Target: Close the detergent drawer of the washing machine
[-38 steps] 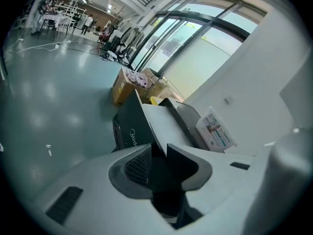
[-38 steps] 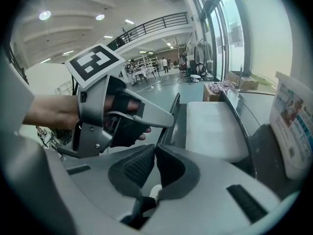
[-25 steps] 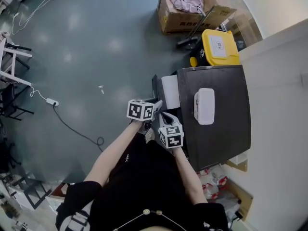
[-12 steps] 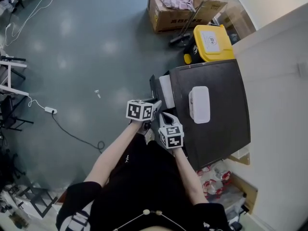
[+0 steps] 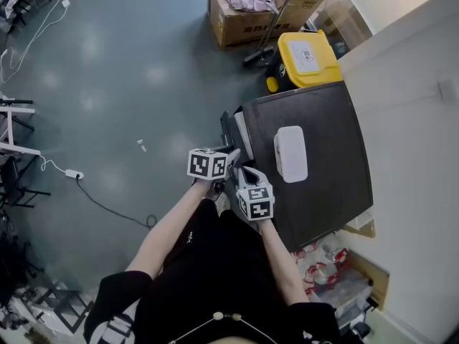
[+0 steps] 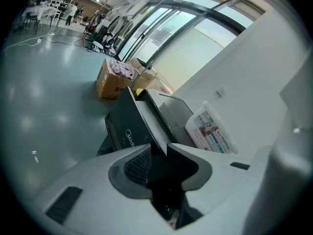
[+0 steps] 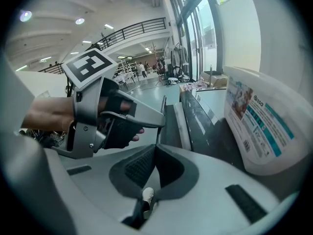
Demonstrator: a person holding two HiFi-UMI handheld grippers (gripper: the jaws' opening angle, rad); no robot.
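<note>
The dark washing machine (image 5: 326, 185) stands at my right. Its detergent drawer (image 5: 237, 129) sticks out a little from the front, with a strip of white inside showing. My left gripper (image 5: 231, 156) is at the drawer's dark front panel (image 6: 124, 126). The panel's thin edge runs into the narrow gap between the jaws of the left gripper (image 6: 159, 148) and fills it. My right gripper (image 5: 244, 172) is just behind and to the right, by the machine's front top edge. The right gripper (image 7: 155, 150) has its jaws together with nothing in them, and its camera sees the left gripper (image 7: 159, 123) against the drawer (image 7: 169, 124).
A white detergent box (image 5: 290, 153) lies on the machine's top. Beyond the machine stand a yellow-lidded bin (image 5: 307, 57) and a cardboard box of cloths (image 5: 240, 9). A wall runs along the right. A cable (image 5: 107, 203) crosses the grey floor at left.
The drawer stands out less from the machine and shows less of its white inside. Both grippers have moved with it toward the machine's front.
</note>
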